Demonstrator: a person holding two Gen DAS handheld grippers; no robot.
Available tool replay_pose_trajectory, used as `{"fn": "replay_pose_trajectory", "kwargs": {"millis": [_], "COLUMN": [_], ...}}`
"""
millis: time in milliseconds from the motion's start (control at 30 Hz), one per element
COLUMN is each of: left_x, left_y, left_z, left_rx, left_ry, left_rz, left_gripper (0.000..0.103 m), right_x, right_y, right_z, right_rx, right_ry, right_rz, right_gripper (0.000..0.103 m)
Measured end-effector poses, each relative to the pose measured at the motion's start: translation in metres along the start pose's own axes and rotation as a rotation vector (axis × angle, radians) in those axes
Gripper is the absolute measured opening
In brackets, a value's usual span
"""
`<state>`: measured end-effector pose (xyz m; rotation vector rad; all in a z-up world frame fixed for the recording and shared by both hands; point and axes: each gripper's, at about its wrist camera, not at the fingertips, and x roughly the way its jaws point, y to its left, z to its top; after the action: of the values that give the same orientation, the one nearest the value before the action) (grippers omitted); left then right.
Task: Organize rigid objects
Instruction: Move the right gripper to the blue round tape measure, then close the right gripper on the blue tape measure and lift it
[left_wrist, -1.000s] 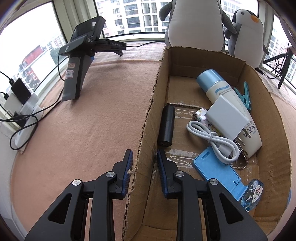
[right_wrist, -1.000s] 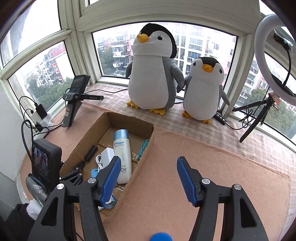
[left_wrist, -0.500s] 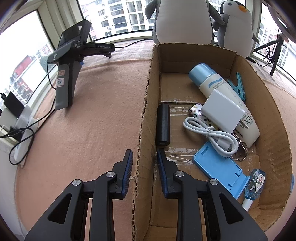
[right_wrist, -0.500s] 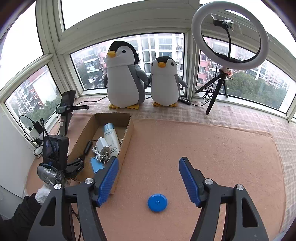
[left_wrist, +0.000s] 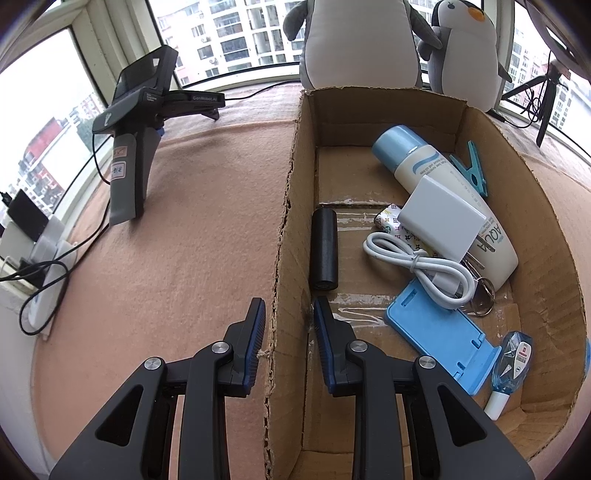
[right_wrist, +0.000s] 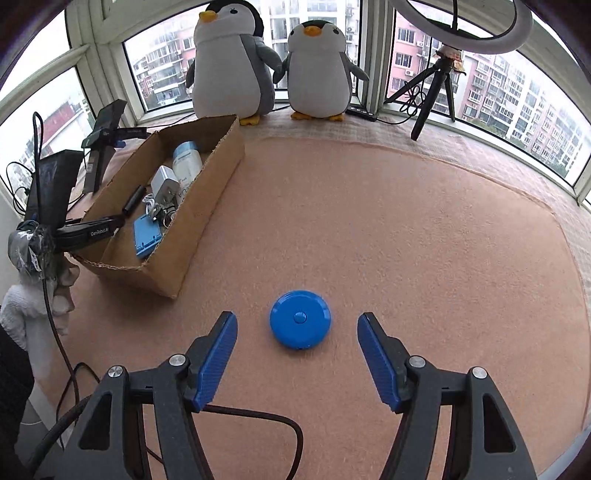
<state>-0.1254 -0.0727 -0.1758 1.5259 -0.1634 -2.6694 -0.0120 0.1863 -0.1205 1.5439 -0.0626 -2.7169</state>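
The left gripper (left_wrist: 288, 314) is clenched on the torn side wall of the open brown cardboard box (left_wrist: 286, 236), as a second ago. Inside lies a white bottle with a pale-blue cap (left_wrist: 443, 188), printed "AQUA". A spare black handheld gripper (left_wrist: 147, 107) on the mat reads "GenRobot.AI". The right gripper (right_wrist: 297, 328), jaws spread wide, has descended; the round blue plastic disc (right_wrist: 300, 319) now sits between its fingertips, untouched, on the peach mat (right_wrist: 424, 240).

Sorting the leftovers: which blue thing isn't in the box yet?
The round blue disc on the mat, between the open right tongs; the other blue things lie inside.
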Motion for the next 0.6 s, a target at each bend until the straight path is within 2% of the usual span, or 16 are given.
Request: {"fn": "replay_pose_trajectory", "kwargs": {"millis": [267, 500, 600], "left_x": [0.000, 0.001, 0.001], "left_y": [0.000, 0.002, 0.003], "left_z": [0.000, 0.000, 0.001], "left_rx": [-0.005, -0.011, -0.016], "left_ry": [-0.009, -0.010, -0.011], "left_rz": [0.002, -0.005, -0.009], "left_gripper": [0.024, 0.024, 0.024], "right_x": [0.033, 0.057, 0.064], "right_y": [0.002, 0.002, 0.002], "right_z": [-0.002, 0.000, 0.000], "right_rx": [-0.037, -0.059, -0.065], "right_ry": [0.051, 0.110, 0.135], "right_rz": [0.005, -0.024, -0.035], "right_gripper": [0.064, 0.063, 0.056]}}
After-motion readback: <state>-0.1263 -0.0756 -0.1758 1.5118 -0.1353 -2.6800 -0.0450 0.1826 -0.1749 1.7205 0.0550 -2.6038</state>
